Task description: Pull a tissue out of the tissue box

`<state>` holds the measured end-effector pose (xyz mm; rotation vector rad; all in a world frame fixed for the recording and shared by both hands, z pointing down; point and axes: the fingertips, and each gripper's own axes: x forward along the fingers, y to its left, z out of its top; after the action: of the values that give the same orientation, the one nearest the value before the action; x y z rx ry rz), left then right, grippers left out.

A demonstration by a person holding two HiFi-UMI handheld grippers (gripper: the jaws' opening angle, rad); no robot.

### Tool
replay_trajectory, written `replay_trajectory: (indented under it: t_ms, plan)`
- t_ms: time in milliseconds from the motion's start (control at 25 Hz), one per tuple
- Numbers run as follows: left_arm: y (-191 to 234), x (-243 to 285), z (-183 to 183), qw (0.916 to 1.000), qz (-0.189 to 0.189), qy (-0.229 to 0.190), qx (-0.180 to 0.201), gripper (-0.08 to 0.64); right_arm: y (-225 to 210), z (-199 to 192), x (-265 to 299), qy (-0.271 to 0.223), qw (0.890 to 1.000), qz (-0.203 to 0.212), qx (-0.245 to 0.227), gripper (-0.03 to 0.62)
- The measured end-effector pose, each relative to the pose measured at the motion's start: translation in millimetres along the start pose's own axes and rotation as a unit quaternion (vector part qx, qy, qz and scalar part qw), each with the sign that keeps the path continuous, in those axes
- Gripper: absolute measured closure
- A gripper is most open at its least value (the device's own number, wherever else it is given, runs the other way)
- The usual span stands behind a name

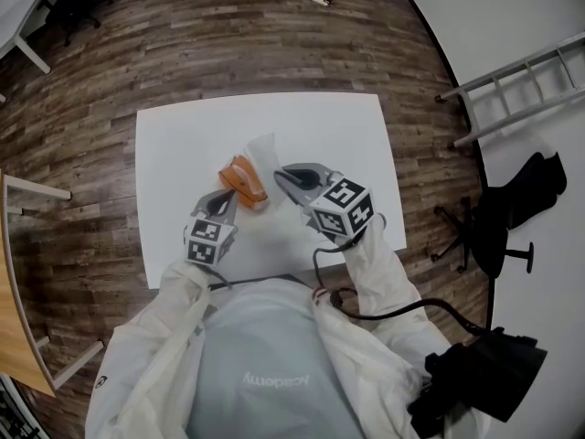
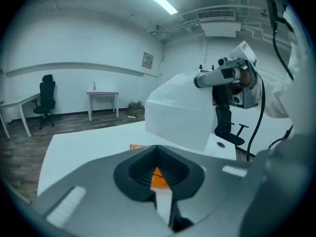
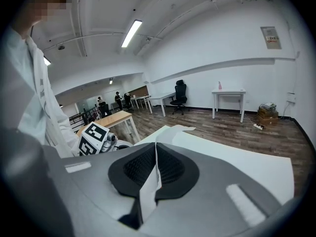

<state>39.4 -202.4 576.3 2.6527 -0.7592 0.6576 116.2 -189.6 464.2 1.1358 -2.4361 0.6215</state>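
An orange tissue pack (image 1: 245,181) lies at the middle of the white table (image 1: 183,144). A white tissue (image 1: 263,152) stands up out of it. My left gripper (image 1: 230,198) is at the pack's near left end, and in the left gripper view its jaws (image 2: 158,147) are shut with the orange pack (image 2: 159,177) showing between them. My right gripper (image 1: 281,174) is shut on the tissue's right edge. In the right gripper view the tissue (image 3: 148,186) runs between the closed jaws (image 3: 156,144). From the left gripper view the tissue (image 2: 177,115) hangs wide under the right gripper (image 2: 210,80).
The table's near edge runs just below both grippers. A ladder (image 1: 521,76) and a black office chair (image 1: 498,222) stand on the floor to the right. A wooden table edge (image 1: 11,282) is at the left. A black bag (image 1: 475,378) sits by the person's right side.
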Motion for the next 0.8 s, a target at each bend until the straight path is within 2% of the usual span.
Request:
replay_trajectory:
  t_ms: [800]
  plan:
    - [35.5, -37.8, 45.7, 0.9983, 0.044, -0.036, 0.015, 0.560, -20.8, -0.5, -17.6, -0.073, 0.995, -0.049, 0.043, 0.589]
